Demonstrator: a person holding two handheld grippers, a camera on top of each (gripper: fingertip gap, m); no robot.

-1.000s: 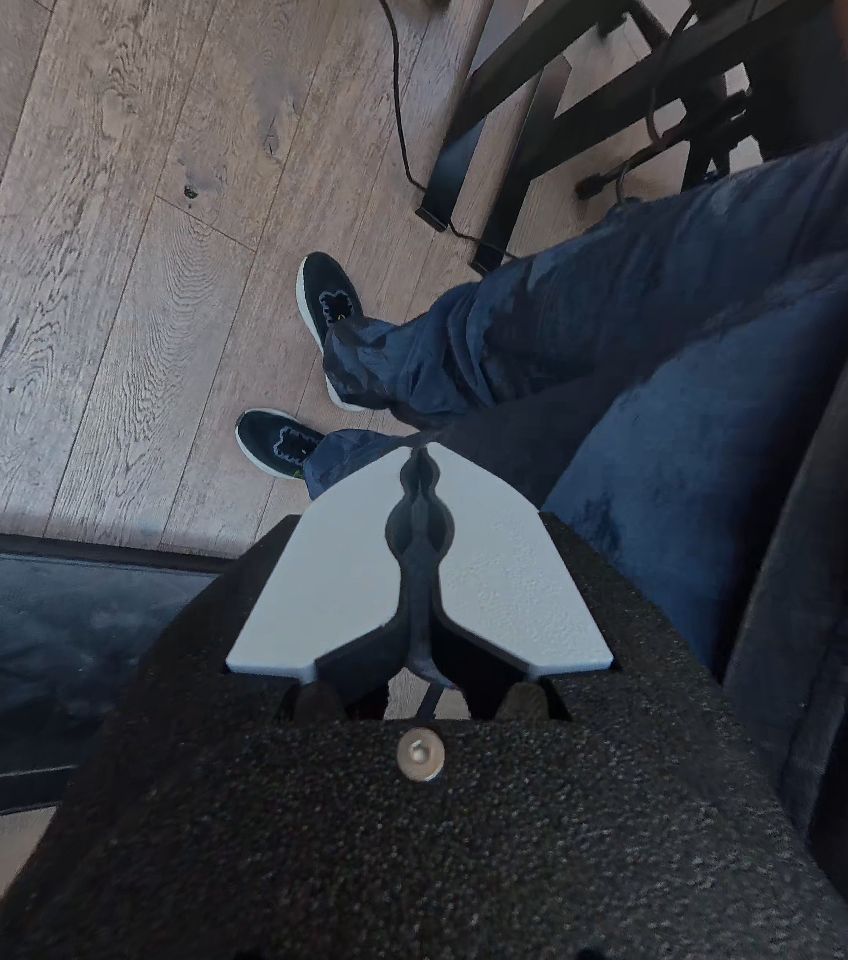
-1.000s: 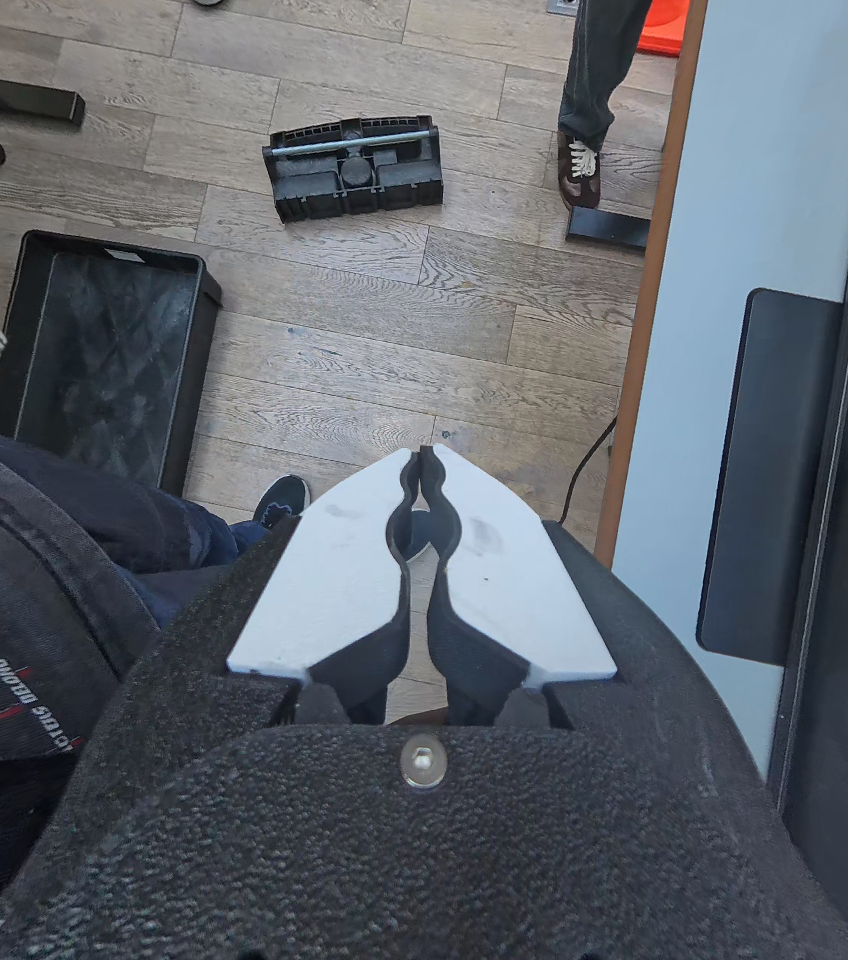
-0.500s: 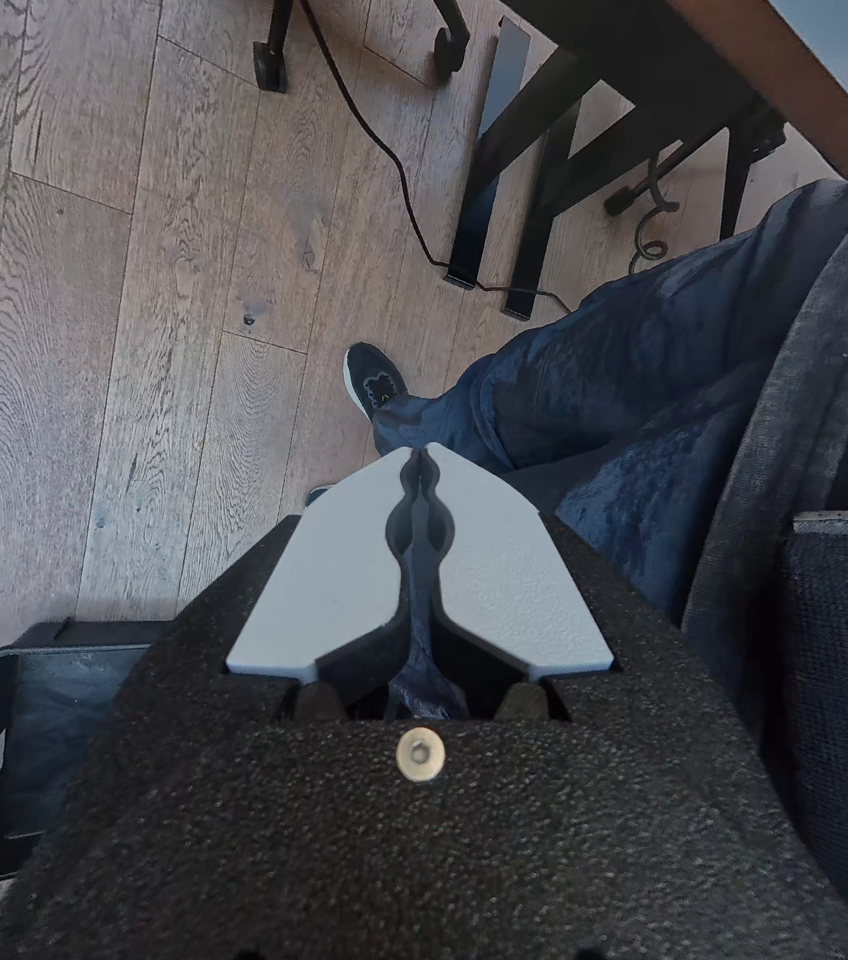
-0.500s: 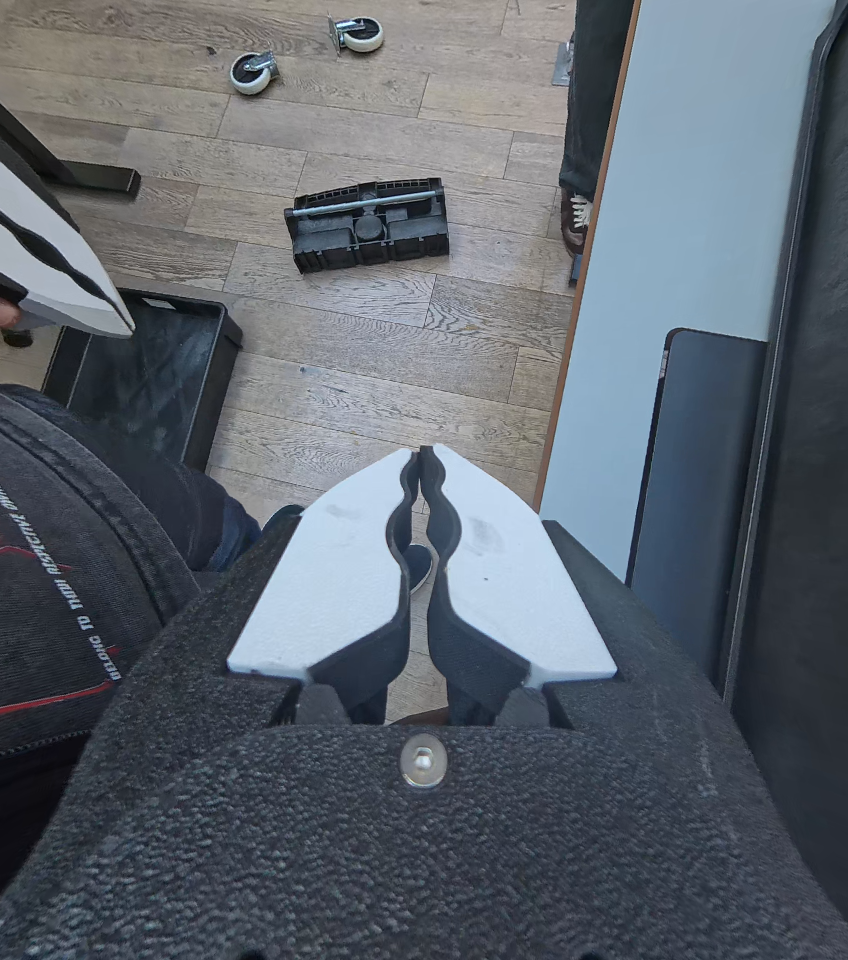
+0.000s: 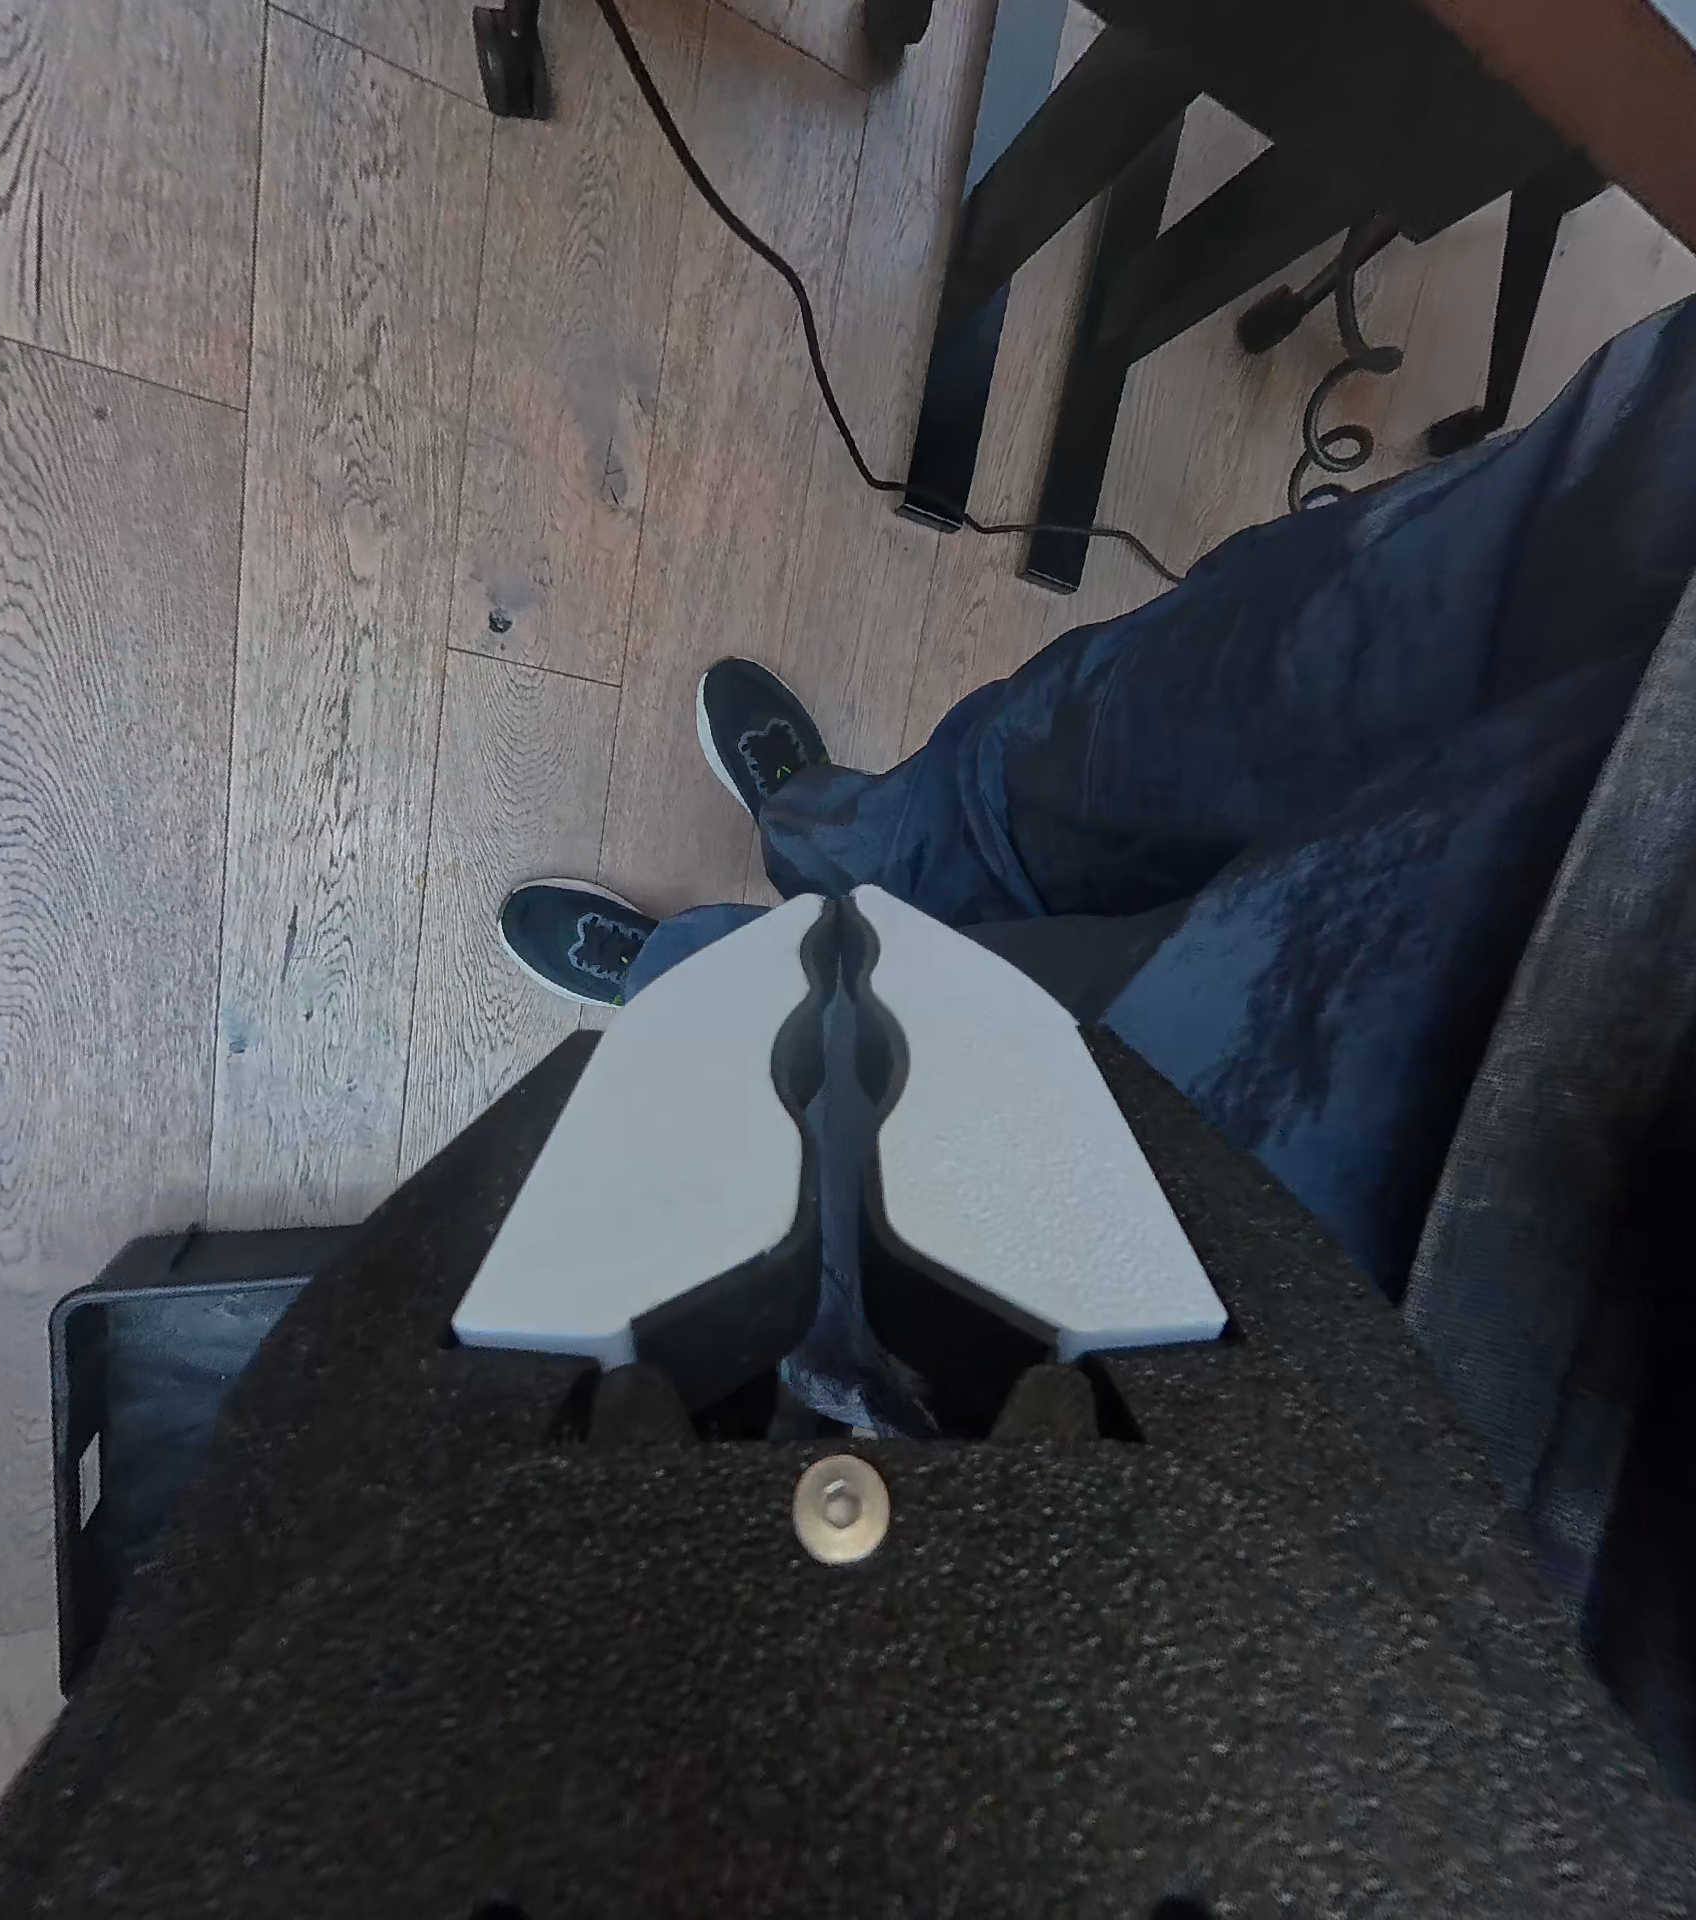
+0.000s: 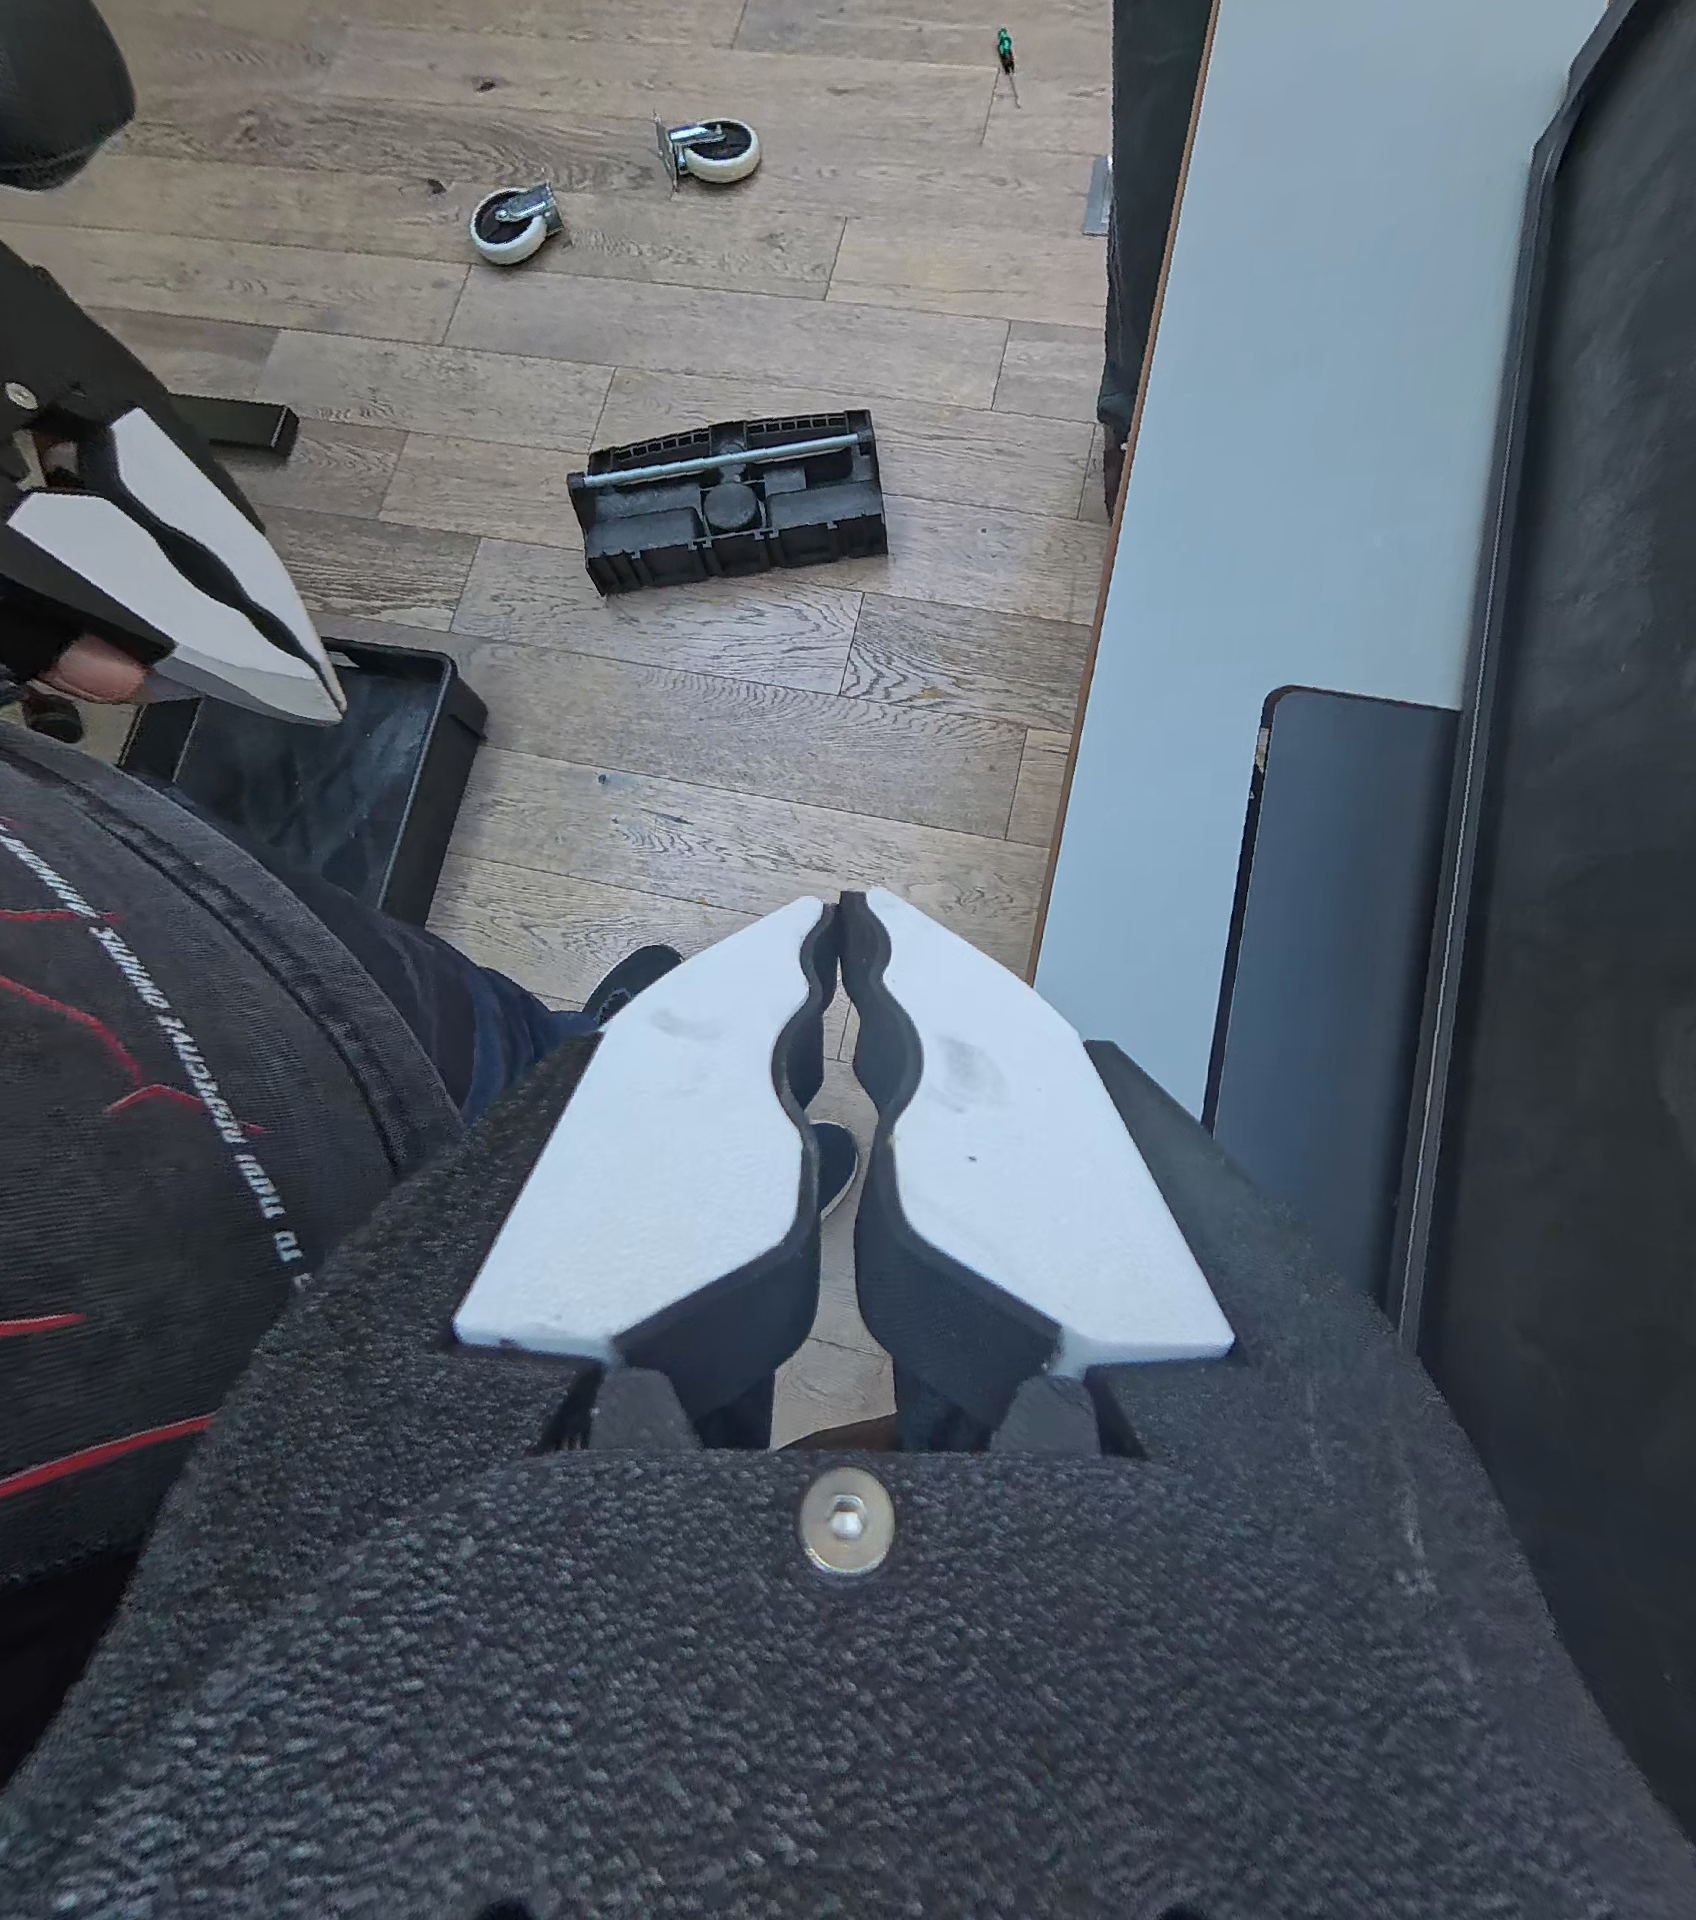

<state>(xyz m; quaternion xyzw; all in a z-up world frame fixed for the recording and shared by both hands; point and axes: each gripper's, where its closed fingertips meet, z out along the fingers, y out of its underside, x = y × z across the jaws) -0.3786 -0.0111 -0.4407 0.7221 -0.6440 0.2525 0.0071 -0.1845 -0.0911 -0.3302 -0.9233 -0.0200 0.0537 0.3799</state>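
Wood-plank flooring (image 5: 200, 520) fills both views, seen from above, beside a seated person's legs. I see my left gripper (image 5: 839, 909) with its white fingers (image 5: 678, 1143) pressed together at the tips, holding nothing. It hangs over dark blue trousers (image 5: 1239, 748) and two black sneakers (image 5: 761, 727). A black tray (image 5: 80, 1455) sits on the floor at lower left, partly hidden by the gripper body. Black table legs (image 5: 958, 312) and a black cable (image 5: 802, 312) lie farther off.

My right gripper (image 6: 841, 904) is also closed at the tips and empty. It points down beside a pale grey panel (image 6: 1291, 416) and a dark board (image 6: 1654, 727) on its right. Ahead on the floor lie a black plastic bracket with a metal rod (image 6: 730, 499), two loose caster wheels (image 6: 511, 218) and a small green screwdriver (image 6: 1005, 52). The same black tray (image 6: 356, 769) shows at left, with the left gripper (image 6: 330, 707) above its rim.

Risks, as I judge them: the right gripper sits close to the panel and could scrape it on a sideways swing. The left one is low over the legs and could knock a knee. The casters could roll if nudged.
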